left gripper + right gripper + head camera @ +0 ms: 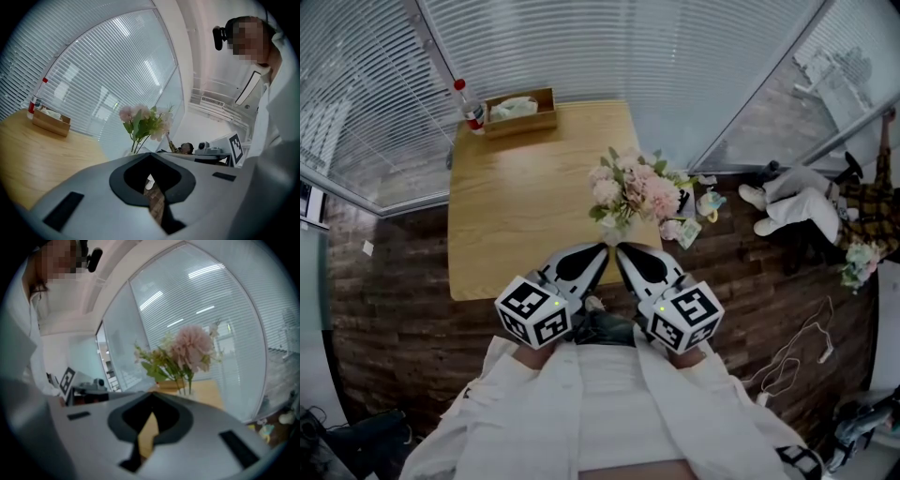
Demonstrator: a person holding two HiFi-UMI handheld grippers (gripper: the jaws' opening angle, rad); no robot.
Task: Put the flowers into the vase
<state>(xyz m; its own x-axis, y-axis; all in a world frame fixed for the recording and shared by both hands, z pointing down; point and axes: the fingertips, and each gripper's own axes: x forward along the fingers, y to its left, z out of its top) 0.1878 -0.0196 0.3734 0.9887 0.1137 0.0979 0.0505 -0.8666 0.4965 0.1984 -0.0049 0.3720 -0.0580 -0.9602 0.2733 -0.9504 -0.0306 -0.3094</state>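
Though empty, left hand-held gripper (pixel 603 247) and right hand-held gripper (pixel 620 249) near flowers (pixel 634 191).

Pale pink, round-headed flowers (pixel 635 192) with green leaves, at the right of the honey-yellow wooden table (pixel 516 216); dark brown plank floor (pixel 384 309).

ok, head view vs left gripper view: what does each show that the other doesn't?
Head view only: the dark wood floor, small toys beside the table, and a white cable.
Left gripper view only: the person's head camera and what looks like a white air conditioner up high.
Both: the pink flowers at the table's edge, the wooden box, the red-capped bottle, the table and the blinds.
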